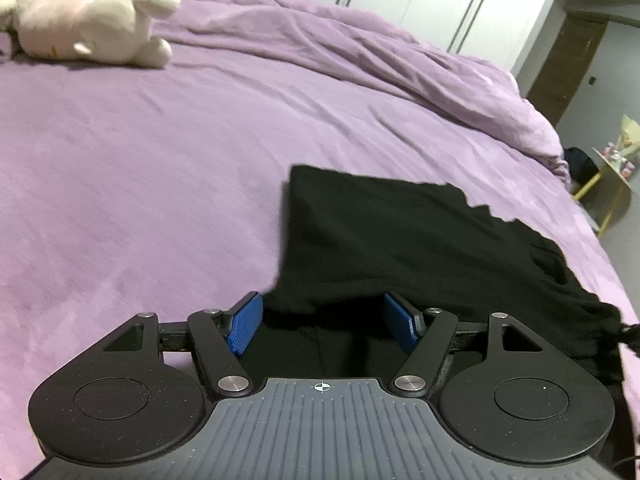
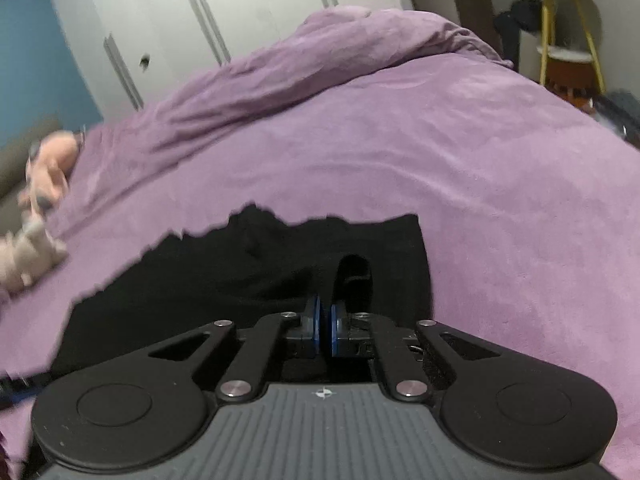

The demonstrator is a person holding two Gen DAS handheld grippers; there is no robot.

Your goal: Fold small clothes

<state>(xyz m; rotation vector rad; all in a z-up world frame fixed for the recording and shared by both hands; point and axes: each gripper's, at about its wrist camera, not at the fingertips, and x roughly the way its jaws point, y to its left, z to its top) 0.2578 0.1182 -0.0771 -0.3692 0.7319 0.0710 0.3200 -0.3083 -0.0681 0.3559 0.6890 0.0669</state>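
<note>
A black garment (image 1: 400,248) lies spread on the bed (image 1: 140,200), on its purple cover, near the front edge. Its far edge is jagged and one corner lies square and flat.

The left gripper (image 1: 324,324) hangs over the garment's near edge with its blue fingers (image 1: 246,326) wide apart; the black cloth lies below and between them, but the pads do not press on it.

The right gripper (image 2: 325,330) has its fingers (image 2: 314,328) drawn together, and a fold of the black cloth rises up in a loop right at their tips. It seems pinched between them, though black on black makes the contact hard to read.

Two soft toys (image 1: 92,28) lie at the far side of the bed, well apart from the garment. A rumpled duvet (image 1: 400,64) runs along the back, with white wardrobe doors (image 2: 240,12) behind it
</note>
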